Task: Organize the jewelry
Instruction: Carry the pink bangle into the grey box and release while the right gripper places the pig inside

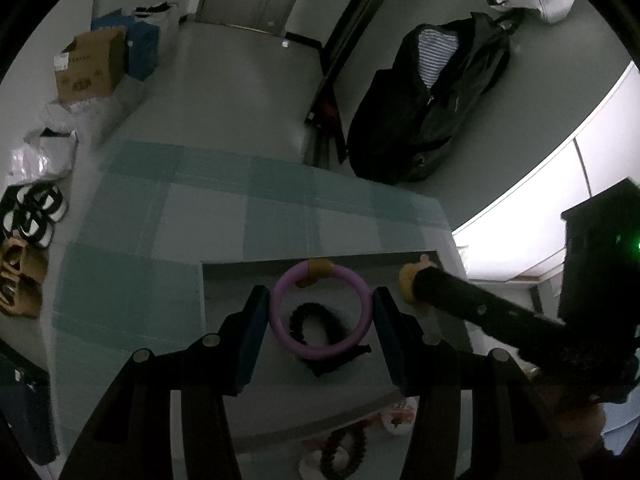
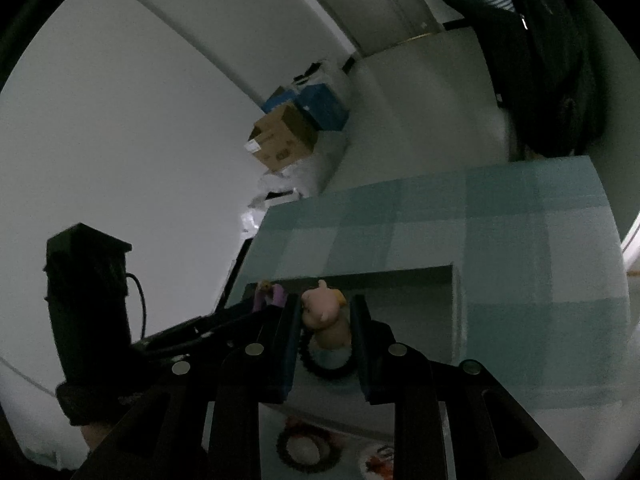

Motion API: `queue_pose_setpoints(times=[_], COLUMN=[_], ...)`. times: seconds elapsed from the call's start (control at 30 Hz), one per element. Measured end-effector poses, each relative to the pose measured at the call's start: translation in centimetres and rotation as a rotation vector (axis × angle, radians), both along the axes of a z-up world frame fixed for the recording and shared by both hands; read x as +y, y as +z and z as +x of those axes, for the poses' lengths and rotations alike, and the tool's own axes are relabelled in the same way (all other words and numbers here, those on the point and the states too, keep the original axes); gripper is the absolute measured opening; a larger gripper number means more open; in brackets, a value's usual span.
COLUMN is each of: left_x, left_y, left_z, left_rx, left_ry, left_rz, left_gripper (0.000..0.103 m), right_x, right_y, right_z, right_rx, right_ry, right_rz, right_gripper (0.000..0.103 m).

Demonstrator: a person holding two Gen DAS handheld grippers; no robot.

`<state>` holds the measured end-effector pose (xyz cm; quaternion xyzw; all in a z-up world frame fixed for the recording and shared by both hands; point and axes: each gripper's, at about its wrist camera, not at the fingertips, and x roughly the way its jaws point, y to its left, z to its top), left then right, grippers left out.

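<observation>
Box [image 1: 92,66] label unreadable, left fingers [image 1: 256,332] clasping purple ring [image 1: 320,312] — dim

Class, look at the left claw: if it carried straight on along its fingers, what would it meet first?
Probably nothing new: the left claw already grips the round lilac plastic ring; beyond lies the pale grey tray, though depth is unclear.

You have a smooth, matt purple ring [image 1: 319,312] that looks like plastic or rubber, with a tan charm [image 1: 319,269] at its far edge, and a dark ridged band [image 1: 316,322] lying in the matt grey tray [image 1: 240,280]. Your checked teal cloth [image 1: 180,216] looks woven and flat. The small pinkish figure [image 2: 325,316] appears smooth and slightly glossy, and the far box [image 1: 91,66] is plain brown cardboard.
</observation>
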<state>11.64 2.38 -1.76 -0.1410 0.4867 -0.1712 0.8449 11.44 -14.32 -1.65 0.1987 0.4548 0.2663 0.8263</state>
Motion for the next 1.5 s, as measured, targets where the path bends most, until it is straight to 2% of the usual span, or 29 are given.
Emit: queue_pose_setpoints(times=[0.17,0.3,0.5,0.57,0.6,0.63,0.73,0.93,1.1,1.4,1.5], left_x=[-0.3,-0.5,-0.7,-0.7,-0.6,-0.6,-0.5,-1.0,-1.5,-1.3,-0.8], left_y=[-0.4,0.2,-0.1,-0.2,-0.1,0.0,0.3,1.3,1.5,2.1,1.9], left_z=[0.2,-0.2,0.0,-0.2,-0.4,-0.6,-1.0,-2.2,-3.1,-5.1,-5.6], left_rx=[0.021,-0.019,-0.013,-0.007,-0.014,-0.023,-0.031,-0.069,-0.092,-0.124,-0.110], left_ry=[-0.015,-0.031,-0.022,-0.031,-0.025,-0.020,-0.023,-0.015,-0.006,0.002,0.013], left_rz=[-0.022,-0.014,-0.024,-0.030,-0.032,-0.037,-0.038,0.018,0.081,0.088,0.063], left_gripper=[0.047,0.047,0.050,0.061,0.070,0.072,0.072,0.072,0.072,0.072,0.072], right_x=[0.2,0.1,-0.5,-0.9,-1.0,-1.1,-1.7,-2.5,-3.1,-3.9,-4.1], right_y=[0.3,0.5,0.7,1.1,1.4,1.7,2.2,2.8,3.5,4.1,4.4], right_z=[-0.4,-0.6,-1.0,-1.3,-1.5,-1.7,-2.3,-3.1,-4.2,-5.9,-6.5], right_rx=[-0.032,-0.057,-0.068,-0.072,-0.079,-0.089,-0.109,-0.113,-0.134,-0.144,-0.159], right_ry=[-0.001,-0.010,-0.034,-0.040,-0.045,-0.050,-0.067,-0.086,-0.094,-0.093,-0.092], right_rz=[-0.014,-0.013,-0.008,0.004,0.004,0.004,0.001,-0.009,-0.018,-0.031,-0.034], right_gripper=[0.025,0.025,0.026,0.026,0.027,0.033,0.038,0.039,0.047,0.051,0.057])
